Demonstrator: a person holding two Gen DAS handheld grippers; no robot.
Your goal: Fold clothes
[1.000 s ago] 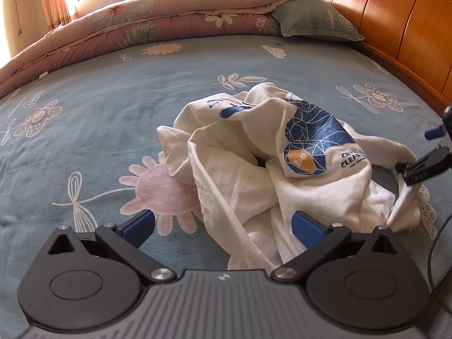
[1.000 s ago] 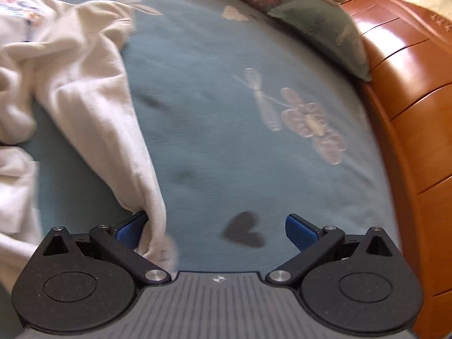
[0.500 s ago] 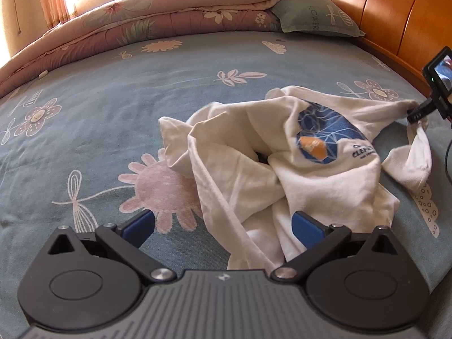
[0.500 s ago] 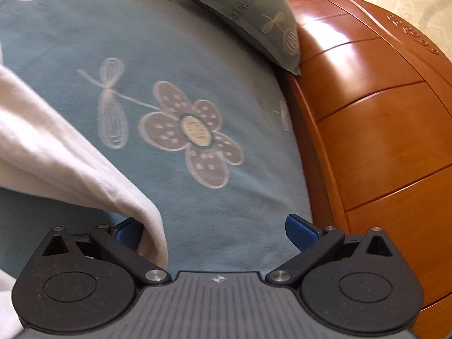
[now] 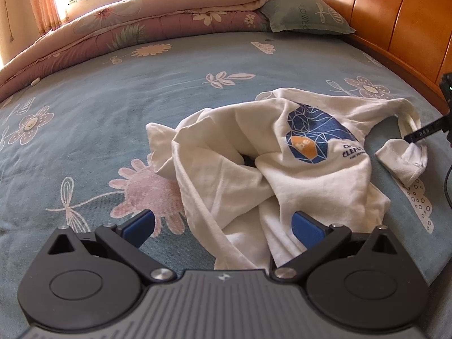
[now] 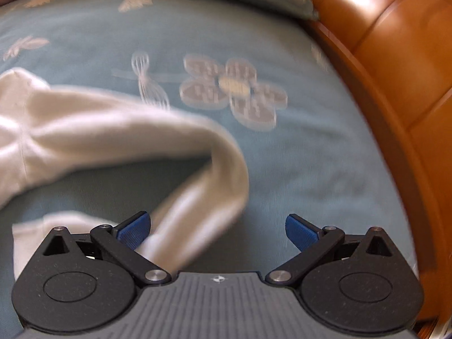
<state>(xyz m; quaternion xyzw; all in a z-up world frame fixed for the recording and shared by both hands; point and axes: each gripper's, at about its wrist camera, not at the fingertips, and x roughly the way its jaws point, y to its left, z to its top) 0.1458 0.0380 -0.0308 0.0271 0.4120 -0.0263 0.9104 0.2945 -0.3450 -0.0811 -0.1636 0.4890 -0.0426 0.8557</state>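
A crumpled white T-shirt (image 5: 254, 175) with a blue and orange print lies on the blue flowered bedsheet (image 5: 113, 107). My left gripper (image 5: 223, 227) is open low over the shirt's near edge, with cloth between its blue pads. My right gripper (image 6: 217, 230) is open. A sleeve of the shirt (image 6: 127, 135) is draped over its left finger (image 6: 134, 230) and trails back to the left. In the left wrist view the right gripper's finger (image 5: 423, 134) sits at the sleeve at the far right.
A folded pink quilt (image 5: 155, 19) and a green pillow (image 5: 305, 17) lie at the head of the bed. An orange wooden headboard (image 5: 395, 28) runs along the right side, close to the right gripper (image 6: 409, 84).
The right gripper has pulled the sleeve out to the right and then swung back left and down. The shirt has spread out toward the right. The left gripper has stayed put.
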